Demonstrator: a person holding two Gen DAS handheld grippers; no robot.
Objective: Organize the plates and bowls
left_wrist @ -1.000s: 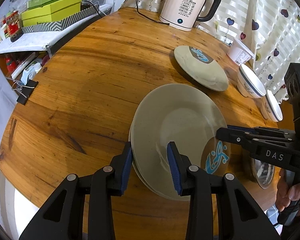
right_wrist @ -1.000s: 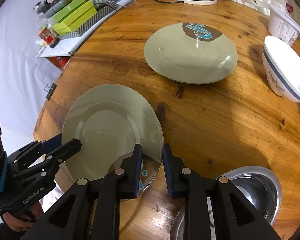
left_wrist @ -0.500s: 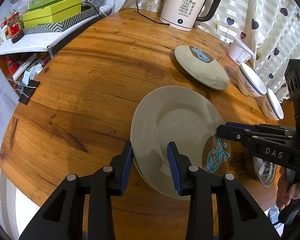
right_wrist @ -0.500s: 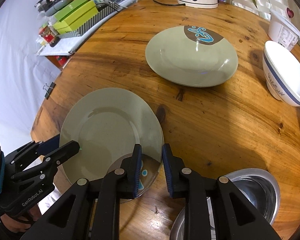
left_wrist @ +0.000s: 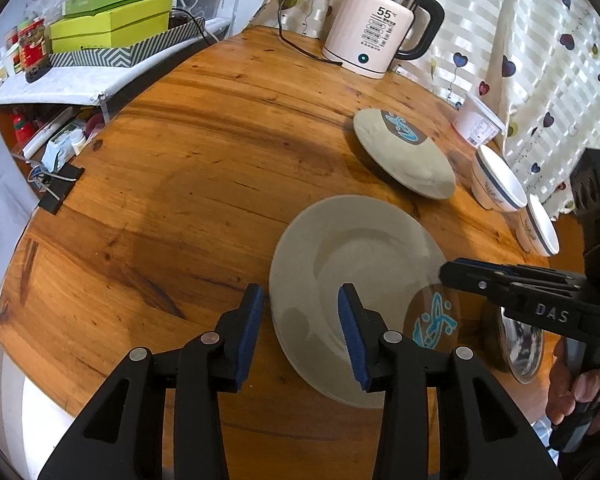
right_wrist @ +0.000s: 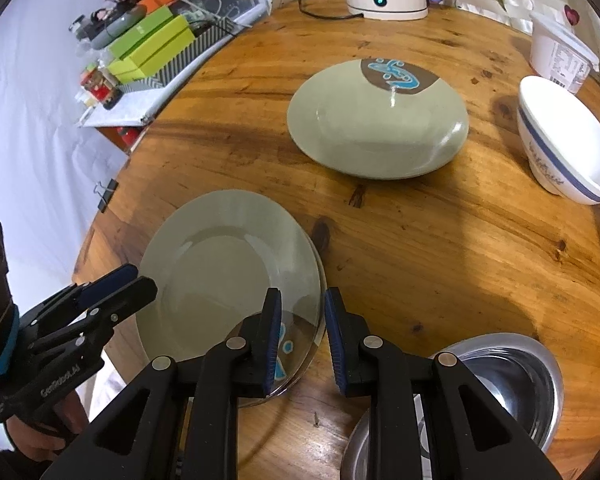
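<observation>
Warm knotty wood fills both views: a round wooden table [left_wrist: 204, 152] backed by a heart-print curtain, with a pale pink electric kettle [left_wrist: 374, 36] at its far edge.

From the left wrist camera, the left gripper [left_wrist: 300, 326] hovers at the near-left rim of a plain grey-green round ceramic plate [left_wrist: 352, 264], which appears to sit on at least one more plate. Its jaws stand moderately apart and hold nothing; the left blue pad lies just off the rim over bare wood, the right pad over the plate's well. The right gripper [left_wrist: 444, 272] reaches in from the right, its tips over the plate's rim by the brown patch with a blue motif. Farther back sit a second grey-green plate with a brown-and-blue emblem [left_wrist: 404, 156] and two white bowls with blue bands [left_wrist: 500, 188].

From the right wrist camera, the right gripper [right_wrist: 302, 322] straddles the near-right rim of the stacked plate [right_wrist: 224, 264]: the left pad is over the plate, the right pad outside it over the table. Its jaws are narrowly parted and grip nothing that I can see. The left gripper [right_wrist: 140, 280] sits at the plate's opposite left rim. The emblem plate [right_wrist: 376, 124] lies well beyond, ahead and slightly right; a shiny stainless steel bowl [right_wrist: 500, 376] rests just beside the right jaw.

I judge the right gripper the nearer to that far plate, with open table between them.
</observation>
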